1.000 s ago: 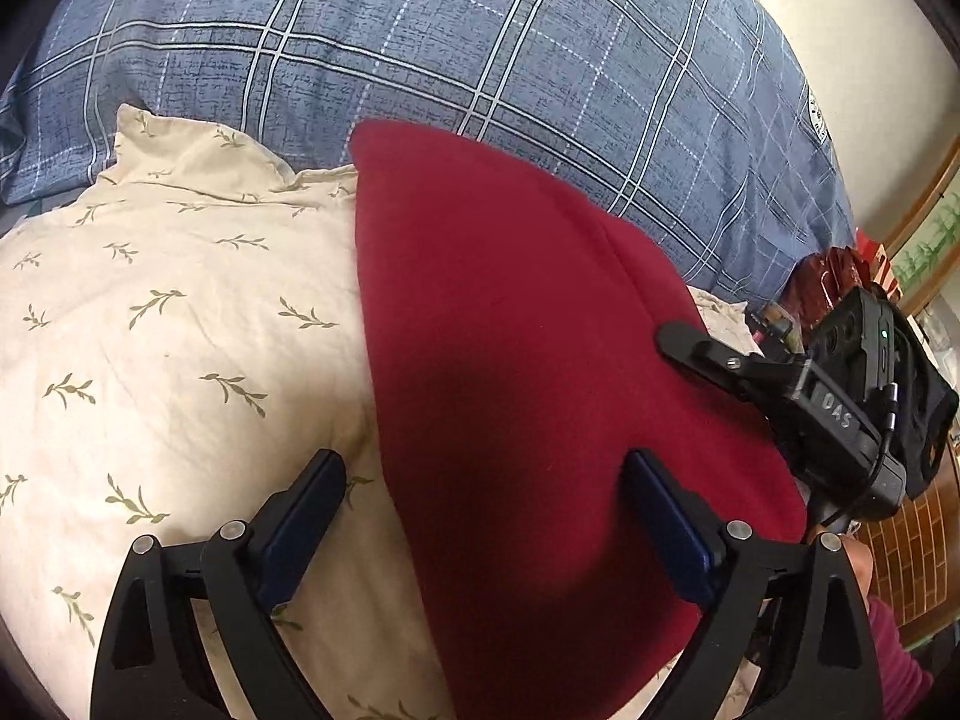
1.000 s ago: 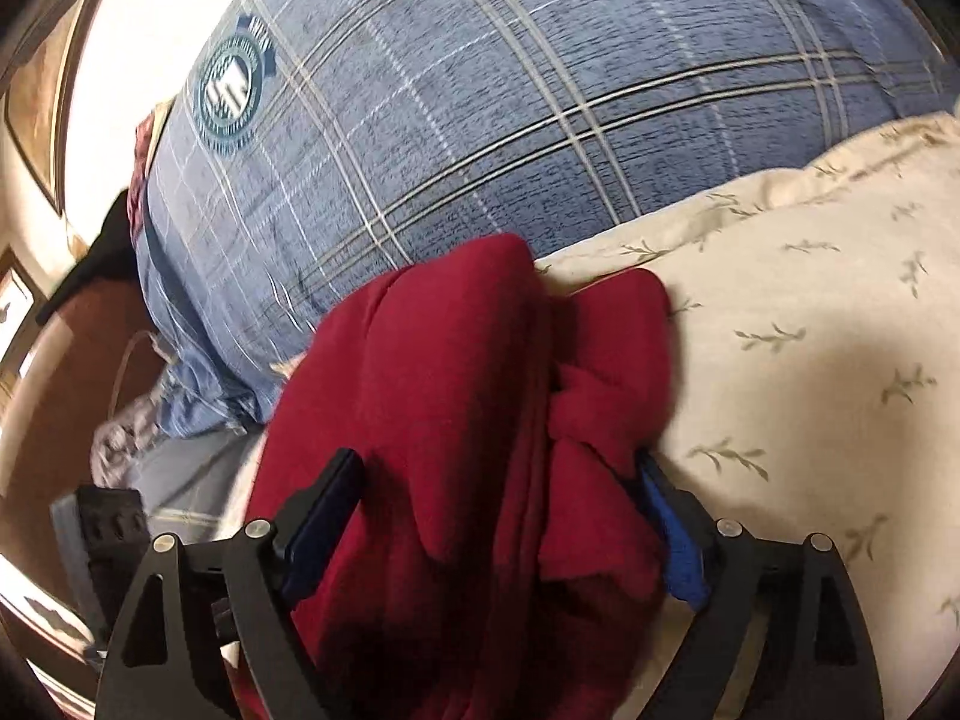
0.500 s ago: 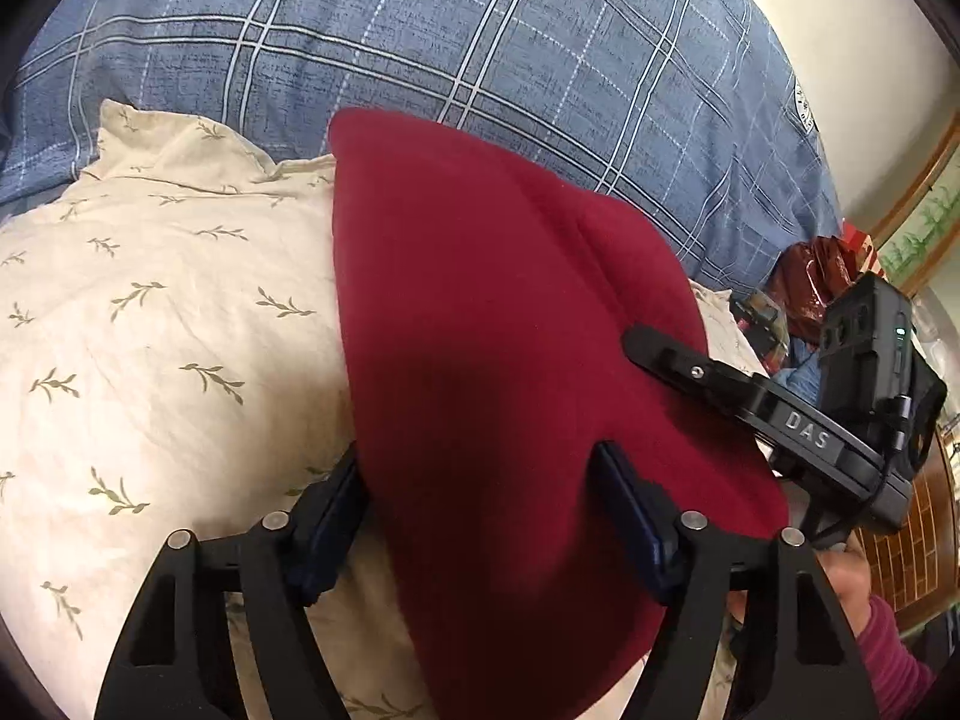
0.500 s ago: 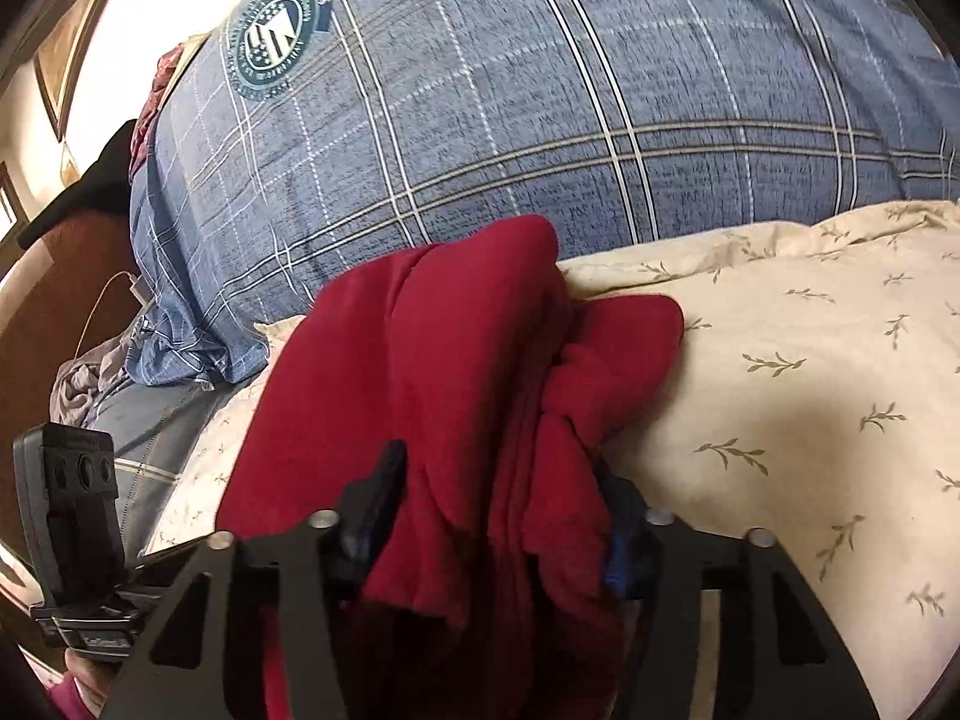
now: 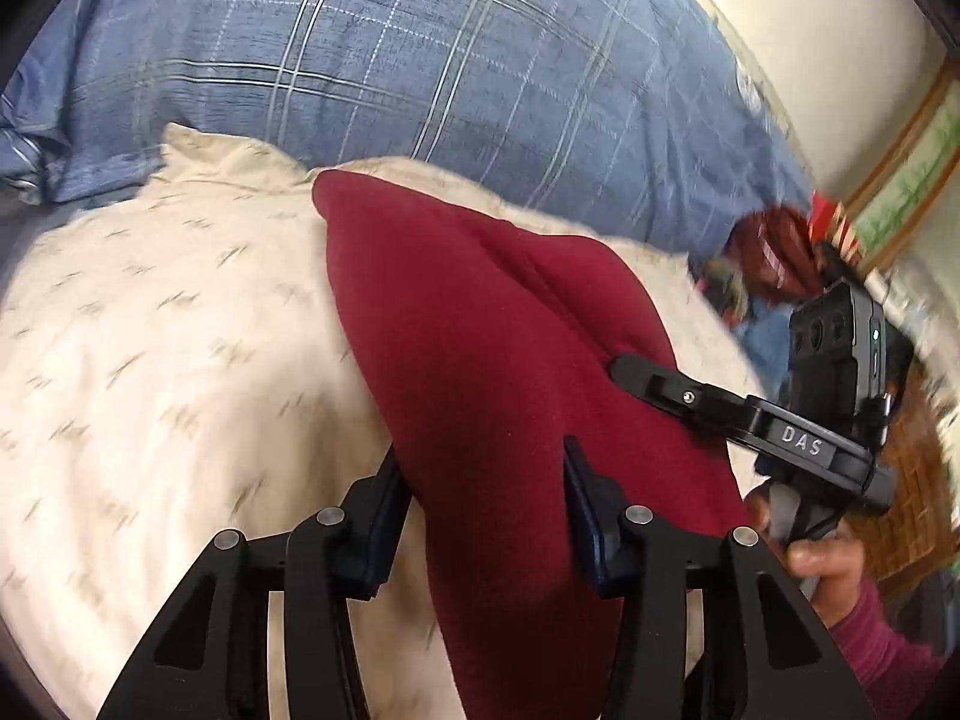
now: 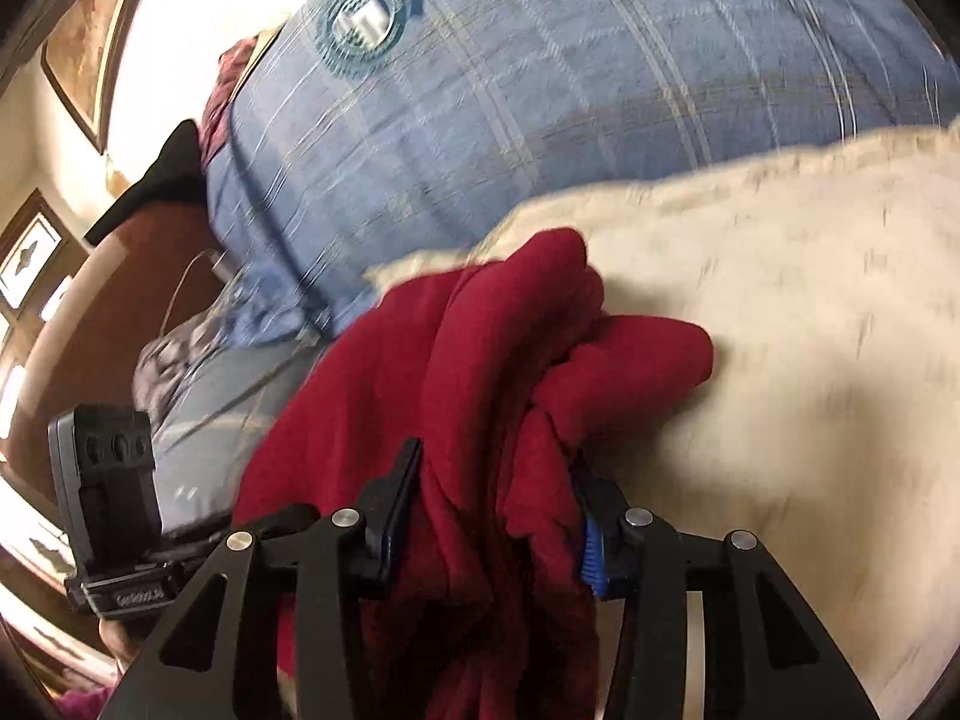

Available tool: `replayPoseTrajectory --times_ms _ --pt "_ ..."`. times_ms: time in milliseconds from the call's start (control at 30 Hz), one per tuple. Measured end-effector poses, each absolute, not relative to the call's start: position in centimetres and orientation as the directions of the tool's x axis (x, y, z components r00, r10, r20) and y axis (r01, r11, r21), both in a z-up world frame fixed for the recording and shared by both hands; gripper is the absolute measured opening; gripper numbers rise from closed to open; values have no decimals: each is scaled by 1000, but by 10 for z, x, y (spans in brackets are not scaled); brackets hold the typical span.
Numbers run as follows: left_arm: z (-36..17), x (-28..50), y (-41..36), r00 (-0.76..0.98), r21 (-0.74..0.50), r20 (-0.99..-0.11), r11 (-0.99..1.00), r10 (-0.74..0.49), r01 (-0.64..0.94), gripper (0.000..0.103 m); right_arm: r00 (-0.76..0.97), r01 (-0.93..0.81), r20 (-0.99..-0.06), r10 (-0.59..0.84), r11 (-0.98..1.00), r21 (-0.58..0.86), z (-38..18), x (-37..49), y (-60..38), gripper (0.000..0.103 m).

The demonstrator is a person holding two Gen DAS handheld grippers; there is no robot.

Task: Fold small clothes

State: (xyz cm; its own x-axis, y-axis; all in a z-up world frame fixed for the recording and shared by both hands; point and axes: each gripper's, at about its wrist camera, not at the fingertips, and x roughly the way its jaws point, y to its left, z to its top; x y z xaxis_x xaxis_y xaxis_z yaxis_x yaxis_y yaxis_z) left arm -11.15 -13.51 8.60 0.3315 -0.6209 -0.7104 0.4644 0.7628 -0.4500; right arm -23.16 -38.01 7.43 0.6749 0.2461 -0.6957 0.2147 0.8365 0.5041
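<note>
Both clamped on the red garment (image 5: 480,360): left gripper (image 5: 486,504) pinching its near edge, right gripper (image 6: 495,504) gripping bunched folds (view blurred). Draped across the cream leaf-print pillow (image 5: 150,360), in front of the blue plaid pillow (image 5: 420,60).

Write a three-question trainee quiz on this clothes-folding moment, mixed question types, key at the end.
1. True or false: the left gripper is shut on the red garment.
2. What lies directly under the garment: A) blue plaid pillow, B) cream leaf-print bedding, C) wooden floor?
3. Fill in: the right gripper grips the garment where the cloth is ____ (flat or bunched).
Key: 1 true; 2 B; 3 bunched.
</note>
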Motion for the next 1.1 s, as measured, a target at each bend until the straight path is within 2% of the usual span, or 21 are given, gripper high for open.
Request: replayPoseTrajectory --times_ms 67,133,200,367,500,567,600,633,667,733,800,833,1000,1100 --pt "83 -131 -128 328 -415 -736 777 -592 473 48 646 226 -707 288 813 537 65 -248 -373 56" --pt "74 -142 -121 312 -388 -776 804 -549 450 53 652 246 -695 304 781 573 61 -266 -379 57" --pt "70 -149 -110 323 -378 -790 829 -521 412 52 687 278 -662 298 734 619 65 -287 -398 57" --pt "98 -159 -90 424 -411 -731 841 -535 352 55 732 358 -658 179 720 594 78 -293 -430 57" --pt "112 -166 -112 436 -424 -701 821 -565 382 61 676 355 -712 188 764 538 60 -252 -420 54" --pt "108 -166 -126 412 -427 -703 807 -580 407 61 641 387 -745 185 760 522 42 -234 -419 44" --pt "106 -165 -135 408 -422 -701 802 -584 422 61 643 384 -741 195 754 533 38 -229 -420 28" --pt "105 -166 -143 401 -418 -700 794 -591 442 61 642 382 -740 199 754 534 35 -224 -420 18" --pt "101 -164 -150 386 -421 -699 783 -602 459 61 640 375 -745 186 771 515 36 -219 -420 13" --pt "89 -160 -162 341 -434 -706 759 -621 485 63 642 345 -758 113 841 417 46 -213 -414 11" --pt "78 -162 -171 334 -410 -717 758 -611 506 64 632 348 -775 -20 901 261 48 -206 -405 9" --pt "77 -164 -174 344 -390 -716 757 -607 524 64 624 368 -780 -41 896 247 42 -203 -408 9" --pt "77 -174 -172 354 -370 -710 751 -609 547 65 649 412 -761 -1 841 351 43 -209 -425 9" --pt "77 -174 -175 357 -371 -710 753 -607 544 65 658 405 -753 3 842 357 61 -223 -420 16"
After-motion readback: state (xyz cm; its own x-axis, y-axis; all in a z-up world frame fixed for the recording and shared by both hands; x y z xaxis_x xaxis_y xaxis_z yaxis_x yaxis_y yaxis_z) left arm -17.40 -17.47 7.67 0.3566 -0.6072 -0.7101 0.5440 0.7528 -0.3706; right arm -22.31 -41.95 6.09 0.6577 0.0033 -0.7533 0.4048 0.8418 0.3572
